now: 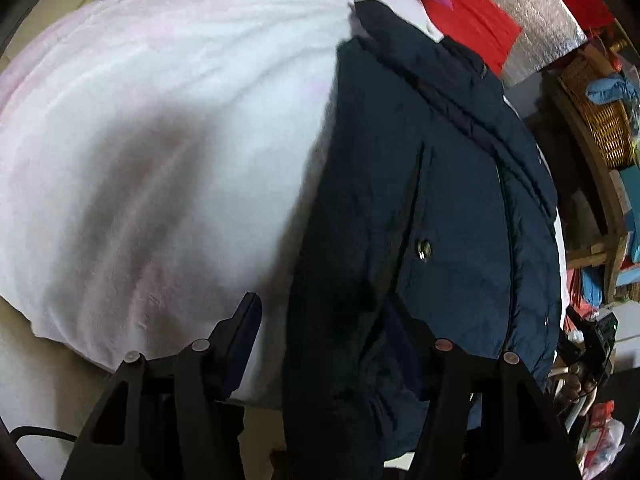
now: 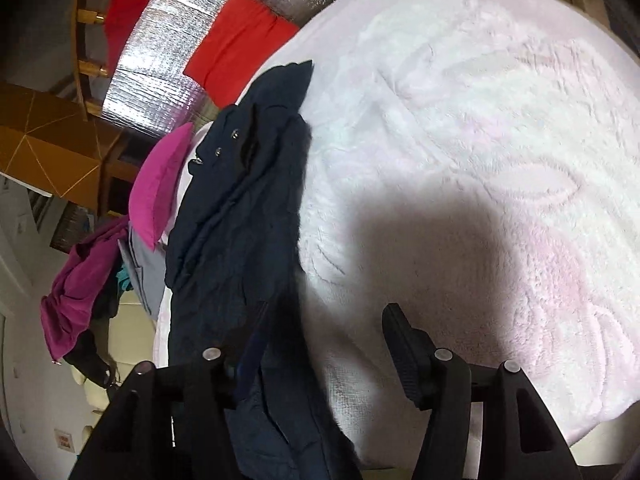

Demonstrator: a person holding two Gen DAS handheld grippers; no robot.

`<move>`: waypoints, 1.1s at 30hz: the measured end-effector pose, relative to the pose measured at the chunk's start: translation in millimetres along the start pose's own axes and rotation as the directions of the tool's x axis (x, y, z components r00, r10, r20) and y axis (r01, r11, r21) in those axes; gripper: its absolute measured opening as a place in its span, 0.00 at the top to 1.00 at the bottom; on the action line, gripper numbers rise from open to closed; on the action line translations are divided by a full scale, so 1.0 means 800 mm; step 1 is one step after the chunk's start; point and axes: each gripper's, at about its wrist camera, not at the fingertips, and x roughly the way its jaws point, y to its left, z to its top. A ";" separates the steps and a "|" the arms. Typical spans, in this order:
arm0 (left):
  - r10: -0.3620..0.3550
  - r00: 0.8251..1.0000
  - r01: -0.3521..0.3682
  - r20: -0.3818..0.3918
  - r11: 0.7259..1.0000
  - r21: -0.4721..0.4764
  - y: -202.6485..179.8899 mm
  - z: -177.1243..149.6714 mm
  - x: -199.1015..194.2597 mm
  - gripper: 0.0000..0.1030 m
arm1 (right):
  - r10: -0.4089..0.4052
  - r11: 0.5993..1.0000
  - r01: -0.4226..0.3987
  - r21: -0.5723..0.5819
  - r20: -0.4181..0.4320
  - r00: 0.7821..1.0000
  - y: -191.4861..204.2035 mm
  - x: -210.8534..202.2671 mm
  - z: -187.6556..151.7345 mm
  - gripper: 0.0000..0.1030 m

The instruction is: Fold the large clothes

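A dark navy jacket [image 1: 432, 208] lies lengthwise on a pale pink fluffy blanket [image 1: 172, 132]. In the left wrist view it fills the right half, with a metal snap showing. My left gripper [image 1: 326, 320] is open; the jacket's near edge lies between its fingers and over the right one. In the right wrist view the jacket [image 2: 236, 208] runs down the left side of the blanket [image 2: 480, 152]. My right gripper [image 2: 320, 328] is open, its left finger against the jacket's near end, its right finger over the blanket.
A magenta pillow [image 2: 160, 184] and a magenta garment [image 2: 76, 288] lie beyond the jacket. Red cloth [image 2: 236, 44] and silver foil padding [image 2: 160, 40] stand at the head end. Wooden shelves with a wicker basket [image 1: 600, 128] stand at the right.
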 end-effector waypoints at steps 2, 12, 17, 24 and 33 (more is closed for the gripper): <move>-0.029 1.000 0.029 -0.013 0.999 0.019 -0.007 -0.004 0.004 0.38 | 0.015 1.000 -0.015 -0.010 -0.011 1.000 0.000 0.003 -0.003 0.40; -0.102 0.993 0.104 -0.063 0.994 0.037 -0.017 -0.025 0.008 0.40 | 0.053 0.993 -0.069 -0.092 -0.161 0.986 0.023 0.029 -0.053 0.40; -0.120 0.990 0.124 -0.075 0.991 0.056 -0.019 -0.035 0.010 0.40 | 0.022 0.978 -0.061 -0.199 -0.192 0.981 0.045 0.026 -0.089 0.42; -0.082 0.992 0.093 -0.095 0.989 0.118 -0.035 -0.050 0.014 0.58 | -0.130 0.935 0.028 -0.355 -0.267 0.955 0.070 0.051 -0.137 0.69; -0.114 0.994 0.111 0.000 0.973 0.201 -0.055 -0.044 -0.032 0.86 | -0.107 0.893 0.016 -0.450 -0.177 0.978 0.112 0.008 -0.122 0.89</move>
